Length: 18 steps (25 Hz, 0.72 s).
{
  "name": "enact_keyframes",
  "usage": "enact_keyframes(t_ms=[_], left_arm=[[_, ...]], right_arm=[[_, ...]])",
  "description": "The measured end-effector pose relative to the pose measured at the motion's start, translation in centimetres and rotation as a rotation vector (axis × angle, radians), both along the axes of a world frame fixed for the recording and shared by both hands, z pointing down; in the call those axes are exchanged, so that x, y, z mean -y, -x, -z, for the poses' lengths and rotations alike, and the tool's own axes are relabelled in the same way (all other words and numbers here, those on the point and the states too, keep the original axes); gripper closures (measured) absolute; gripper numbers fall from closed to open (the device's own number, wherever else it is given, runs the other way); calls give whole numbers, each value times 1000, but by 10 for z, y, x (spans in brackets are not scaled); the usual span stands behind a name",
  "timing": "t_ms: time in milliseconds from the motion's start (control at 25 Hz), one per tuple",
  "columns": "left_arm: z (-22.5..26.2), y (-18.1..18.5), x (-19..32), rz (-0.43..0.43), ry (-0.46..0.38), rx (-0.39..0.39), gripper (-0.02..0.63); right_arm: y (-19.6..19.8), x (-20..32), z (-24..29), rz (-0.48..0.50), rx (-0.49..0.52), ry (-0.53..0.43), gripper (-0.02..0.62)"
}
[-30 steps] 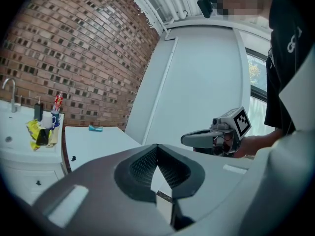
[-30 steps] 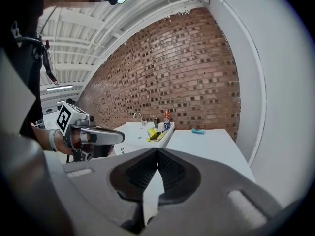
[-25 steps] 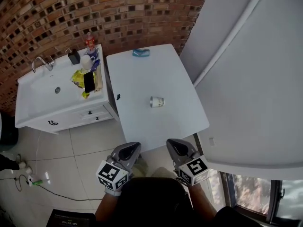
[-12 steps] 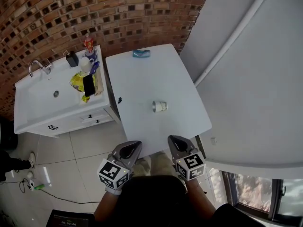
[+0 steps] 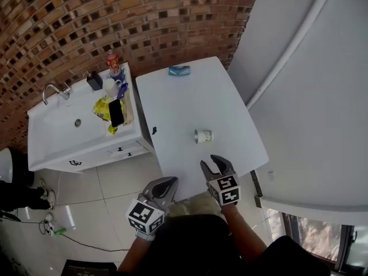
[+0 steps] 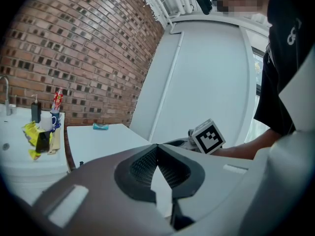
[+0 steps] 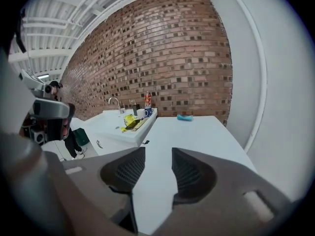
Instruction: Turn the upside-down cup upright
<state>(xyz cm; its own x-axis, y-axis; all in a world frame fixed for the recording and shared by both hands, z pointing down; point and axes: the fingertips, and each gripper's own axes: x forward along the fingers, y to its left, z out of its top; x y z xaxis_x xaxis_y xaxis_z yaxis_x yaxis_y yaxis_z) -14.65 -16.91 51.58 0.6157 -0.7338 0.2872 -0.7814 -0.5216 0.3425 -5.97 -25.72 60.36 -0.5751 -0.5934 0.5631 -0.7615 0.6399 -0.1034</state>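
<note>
Since the earlier frames the right gripper (image 5: 214,164) has come forward and down from beside the person's body to the near edge of the bench (image 5: 184,105), and its jaws have just been opening. They now stand apart with only bare bench top between them. The opening suits a reach for the cup (image 5: 203,135), which sits in the near right part of the bench, just beyond this gripper and apart from it, closer to the right edge than the left. The cup is too small in the head view to say whether it rests on its rim or lies on its side, and the right gripper view does not show it.

The left gripper (image 5: 167,184) hangs back off the near edge, over the floor tiles, its jaws closed together on nothing. It likely waits as a spare, since the cup lies on the other gripper's side.

A small blue object (image 5: 179,71) lies at the far edge, well clear of the reach.
</note>
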Motion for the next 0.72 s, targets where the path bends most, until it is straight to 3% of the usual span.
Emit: enact_keyframes(t_ms=[200, 720], left_arm=[[-10, -2, 15, -17, 27, 31, 591], [-11, -23, 56, -83, 30, 88, 591]], right_arm=[[-5, 24, -36, -41, -28, 47, 383], [-9, 75, -95, -163, -66, 165, 292]])
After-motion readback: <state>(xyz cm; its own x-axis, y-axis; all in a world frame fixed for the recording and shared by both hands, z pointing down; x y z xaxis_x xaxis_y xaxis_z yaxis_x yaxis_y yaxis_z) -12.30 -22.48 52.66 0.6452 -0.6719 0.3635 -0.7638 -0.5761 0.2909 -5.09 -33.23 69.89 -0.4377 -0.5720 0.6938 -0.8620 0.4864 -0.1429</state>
